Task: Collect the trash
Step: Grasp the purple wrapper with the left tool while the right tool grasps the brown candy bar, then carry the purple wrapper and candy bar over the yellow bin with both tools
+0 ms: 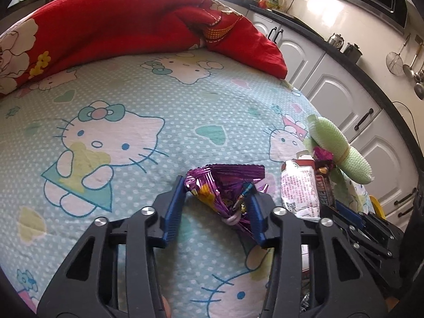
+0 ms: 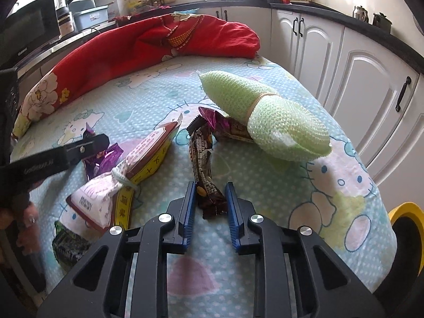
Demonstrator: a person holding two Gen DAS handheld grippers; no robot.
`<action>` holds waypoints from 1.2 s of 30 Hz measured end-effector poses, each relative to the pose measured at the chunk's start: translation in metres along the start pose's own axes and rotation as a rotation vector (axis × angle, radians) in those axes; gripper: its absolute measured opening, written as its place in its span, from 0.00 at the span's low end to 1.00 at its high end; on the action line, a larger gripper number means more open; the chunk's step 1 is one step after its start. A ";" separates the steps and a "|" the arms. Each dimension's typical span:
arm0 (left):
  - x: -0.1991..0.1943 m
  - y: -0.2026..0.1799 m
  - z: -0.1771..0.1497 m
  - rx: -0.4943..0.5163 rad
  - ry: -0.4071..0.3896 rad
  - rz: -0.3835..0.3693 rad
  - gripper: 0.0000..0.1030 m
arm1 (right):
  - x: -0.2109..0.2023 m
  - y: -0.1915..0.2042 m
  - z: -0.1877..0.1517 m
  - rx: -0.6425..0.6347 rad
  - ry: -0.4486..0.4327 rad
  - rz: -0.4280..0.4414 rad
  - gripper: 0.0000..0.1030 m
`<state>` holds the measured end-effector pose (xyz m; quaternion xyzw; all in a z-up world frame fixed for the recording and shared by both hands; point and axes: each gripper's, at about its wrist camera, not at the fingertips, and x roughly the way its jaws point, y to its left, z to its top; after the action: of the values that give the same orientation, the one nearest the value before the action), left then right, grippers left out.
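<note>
Pickup stage on both sides, nothing lifted yet by the look of it. Left gripper [image 1: 217, 198] straddles the purple foil wrapper [image 1: 225, 185] on the Hello Kitty sheet [image 1: 106, 132]; jaws are wide, the left finger just meets the foil's edge and the right finger sits against its far side, so it brackets the wrapper without clamping. Right gripper [image 2: 210, 201] has its jaws about half open around the near end of the dark brown snack wrapper [image 2: 204, 164]; both pads sit just beside it with slivers of gap, so no grip yet. Next move, as a guess: each closes on its wrapper, then lifts. Foil is crumpled and tied off with a pale band, likely to crush or slip, so bite near the knot. The brown wrapper is long and floppy; its far end lies close to a second purple wrapper [image 2: 222, 124] tucked under the green mesh roll [image 2: 267, 116], which may drag. A white-and-red packet [image 2: 127, 175] tied with cord lies between the two grippers, near both, and the left arm crosses just above it. Red quilt [image 2: 137, 50] is well apart at the back. A yellow-rimmed bin [image 2: 405, 212] shows off the bed's right edge, probably the drop point.
</note>
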<state>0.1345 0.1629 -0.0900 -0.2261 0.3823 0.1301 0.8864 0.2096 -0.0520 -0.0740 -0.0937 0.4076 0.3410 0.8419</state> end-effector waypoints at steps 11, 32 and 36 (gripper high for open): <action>-0.007 0.006 0.000 -0.023 -0.013 -0.006 0.28 | -0.029 -0.002 -0.033 -0.012 -0.009 0.018 0.19; -0.066 -0.064 0.004 0.095 -0.150 -0.105 0.28 | -0.085 -0.038 -0.052 0.057 -0.076 -0.005 0.18; -0.067 -0.087 -0.002 0.133 -0.146 -0.136 0.28 | -0.100 -0.052 -0.055 0.075 -0.097 -0.028 0.18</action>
<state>0.1231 0.0832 -0.0162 -0.1820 0.3086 0.0601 0.9317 0.1655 -0.1651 -0.0408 -0.0511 0.3775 0.3179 0.8683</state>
